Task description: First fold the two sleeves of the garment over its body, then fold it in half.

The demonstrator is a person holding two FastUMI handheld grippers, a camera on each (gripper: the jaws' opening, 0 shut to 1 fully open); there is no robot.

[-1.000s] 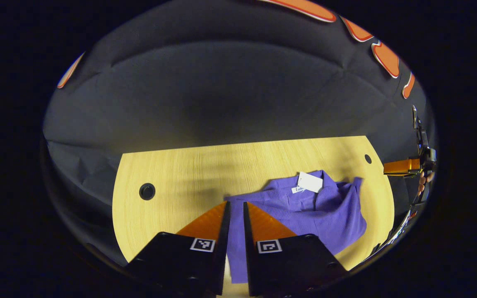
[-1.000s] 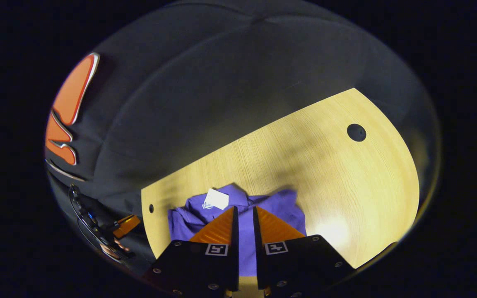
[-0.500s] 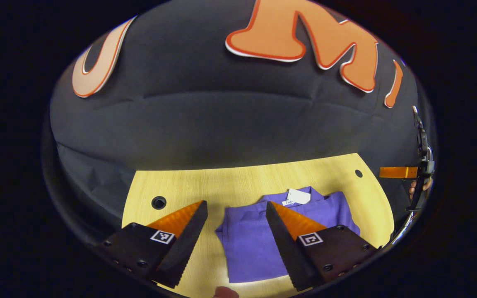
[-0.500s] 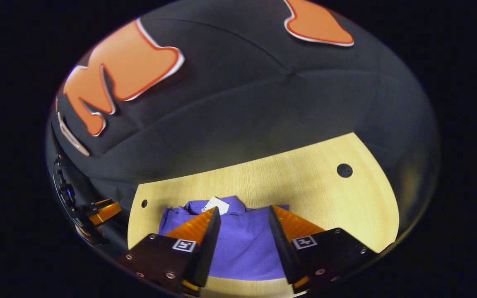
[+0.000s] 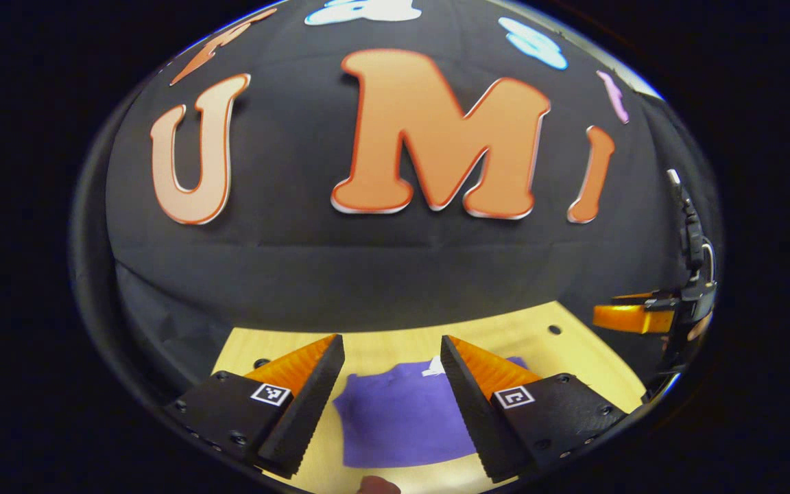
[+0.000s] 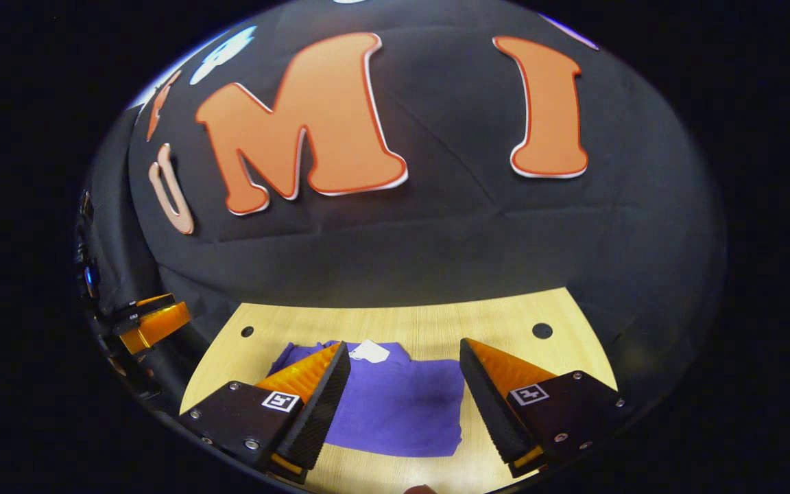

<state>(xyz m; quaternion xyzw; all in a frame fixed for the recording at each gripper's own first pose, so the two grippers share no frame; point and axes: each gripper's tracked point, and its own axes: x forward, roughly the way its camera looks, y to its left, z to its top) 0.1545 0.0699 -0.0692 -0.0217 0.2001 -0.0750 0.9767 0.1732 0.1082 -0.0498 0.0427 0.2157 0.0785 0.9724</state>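
Your purple garment (image 5: 398,422) lies folded into a compact, roughly square bundle on the near part of the wooden table (image 5: 381,346), flat, with its sleeves tucked out of sight. Its white tag (image 6: 369,351) sits at the collar on the far edge, so the neck end points away from you toward the booth wall and the folded edge runs along the near side. No long axis stands out; the bundle looks about as wide as it is deep, its edges roughly square to the table's far edge.

Your left gripper (image 5: 391,357) hangs above the garment with its fingers spread wide, nothing between them, and the cloth shows through the gap well below. Your right gripper (image 6: 403,360) is the same: fingers wide apart, holding nothing, clear of the fabric, which lies between and beneath them.

In the left gripper view the other gripper appears at the far right edge, beyond the table's right side. The table has small dark round holes (image 6: 542,330) near its far corners, with the black cloth wall rising right behind it.
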